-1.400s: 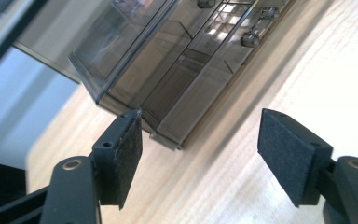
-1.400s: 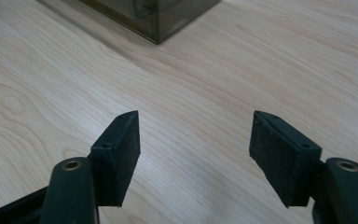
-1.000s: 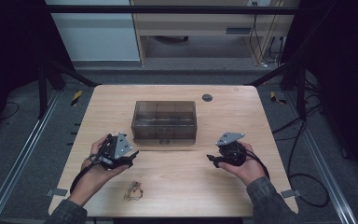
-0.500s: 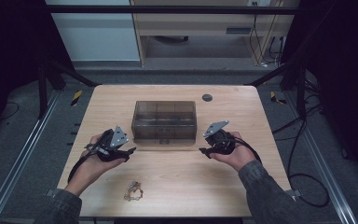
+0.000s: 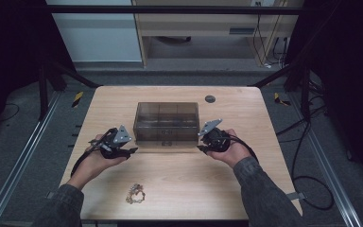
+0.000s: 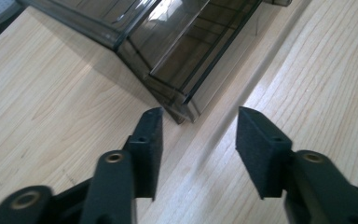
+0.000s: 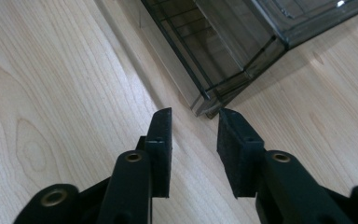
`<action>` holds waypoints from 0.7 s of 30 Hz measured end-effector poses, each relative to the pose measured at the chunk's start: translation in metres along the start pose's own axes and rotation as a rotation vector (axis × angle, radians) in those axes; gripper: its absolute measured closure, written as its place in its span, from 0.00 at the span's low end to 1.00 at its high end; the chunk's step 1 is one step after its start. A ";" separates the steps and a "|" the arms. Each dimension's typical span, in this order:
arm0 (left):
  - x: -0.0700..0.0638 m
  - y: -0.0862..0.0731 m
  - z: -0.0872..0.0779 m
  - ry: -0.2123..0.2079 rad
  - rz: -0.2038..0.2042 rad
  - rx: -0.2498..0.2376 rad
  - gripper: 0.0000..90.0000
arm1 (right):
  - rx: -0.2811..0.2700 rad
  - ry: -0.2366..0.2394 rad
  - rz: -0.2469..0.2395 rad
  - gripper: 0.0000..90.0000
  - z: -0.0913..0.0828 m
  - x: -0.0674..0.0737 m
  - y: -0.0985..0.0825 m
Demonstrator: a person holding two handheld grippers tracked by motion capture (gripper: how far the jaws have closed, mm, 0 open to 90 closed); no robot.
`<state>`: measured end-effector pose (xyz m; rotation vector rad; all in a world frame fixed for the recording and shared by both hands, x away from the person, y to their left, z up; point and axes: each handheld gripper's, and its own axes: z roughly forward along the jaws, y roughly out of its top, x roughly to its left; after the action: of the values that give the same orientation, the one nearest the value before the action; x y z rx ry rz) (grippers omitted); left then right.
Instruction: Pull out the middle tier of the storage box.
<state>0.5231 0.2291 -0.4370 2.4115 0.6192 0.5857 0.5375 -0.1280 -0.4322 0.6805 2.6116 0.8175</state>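
A smoky see-through plastic box [image 5: 166,122] with inner dividers stands in the middle of the wooden table [image 5: 179,175]. My left gripper [image 5: 131,150] lies low at its front left corner, my right gripper [image 5: 200,147] at its front right corner. In the left gripper view the box corner [image 6: 182,100] sits just ahead of the gap of my left gripper [image 6: 199,116]. My right gripper [image 7: 195,115] faces the other corner [image 7: 214,100] with a narrower gap. Both pairs of jaws have just been closing, with nothing between them.
A small heap of gold chain [image 5: 135,194] lies near the table's front edge, left of centre. A dark round cap [image 5: 210,99] is set into the tabletop behind the box. Cables [image 5: 307,156] trail over the floor at the right.
My right hand has moved left and away from the person, up to the box's front right corner. My left hand has shifted slightly farther in at the front left corner.
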 end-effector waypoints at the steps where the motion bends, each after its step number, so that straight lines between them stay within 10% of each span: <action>1: 0.000 0.002 0.000 -0.002 0.004 0.003 0.60 | 0.008 -0.002 -0.010 0.75 0.000 0.000 0.001; 21: 0.006 0.008 0.013 -0.020 0.009 0.053 0.76 | 0.063 -0.004 -0.078 0.84 0.011 -0.001 0.012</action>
<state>0.5371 0.2209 -0.4397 2.4676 0.6228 0.5546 0.5474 -0.1155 -0.4335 0.5919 2.6521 0.7129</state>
